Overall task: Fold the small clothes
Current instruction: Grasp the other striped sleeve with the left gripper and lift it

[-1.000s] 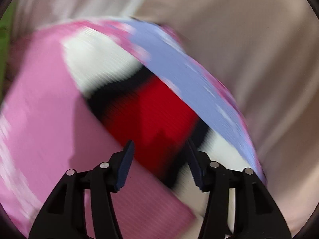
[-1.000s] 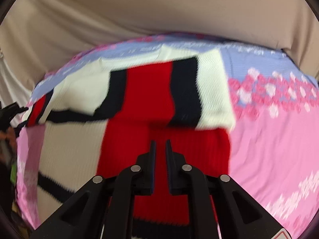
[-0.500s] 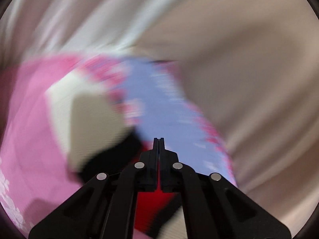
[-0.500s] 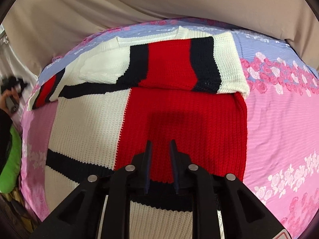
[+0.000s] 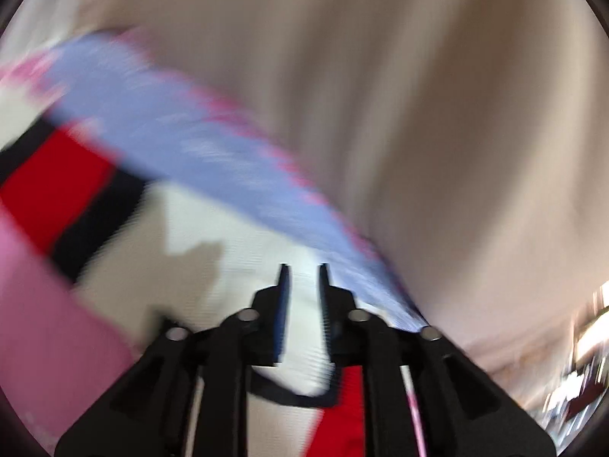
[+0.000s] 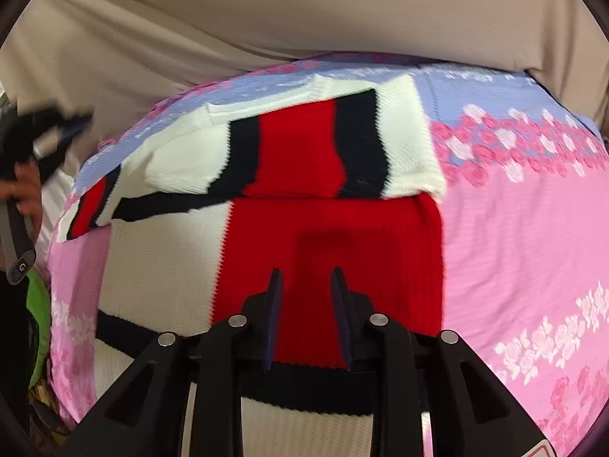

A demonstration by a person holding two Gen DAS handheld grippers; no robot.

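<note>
A white, red and black knit sweater [image 6: 327,243] lies on a pink and blue flowered bedsheet [image 6: 514,228]. Its upper part is folded over in a band across the body. My right gripper [image 6: 304,272] hovers over the red panel with its jaws opening and nothing between them. In the blurred left wrist view, my left gripper [image 5: 302,266] hangs over the white knit [image 5: 213,266] near the sheet's blue edge [image 5: 171,122]. Its jaws are opening and stand apart. The right wrist view shows the left gripper [image 6: 57,125] at the far left, held by a hand [image 6: 23,190], off the sweater.
A beige draped cloth [image 6: 304,19] rises behind the bed's far edge. Something green [image 6: 40,323] sits low beside the bed's left edge. The pink sheet is bare to the right of the sweater.
My left gripper shut over the sweater, then rose and swung sideways with its jaws parting again. My right gripper's jaws widened while it drew back slightly over the red panel.
</note>
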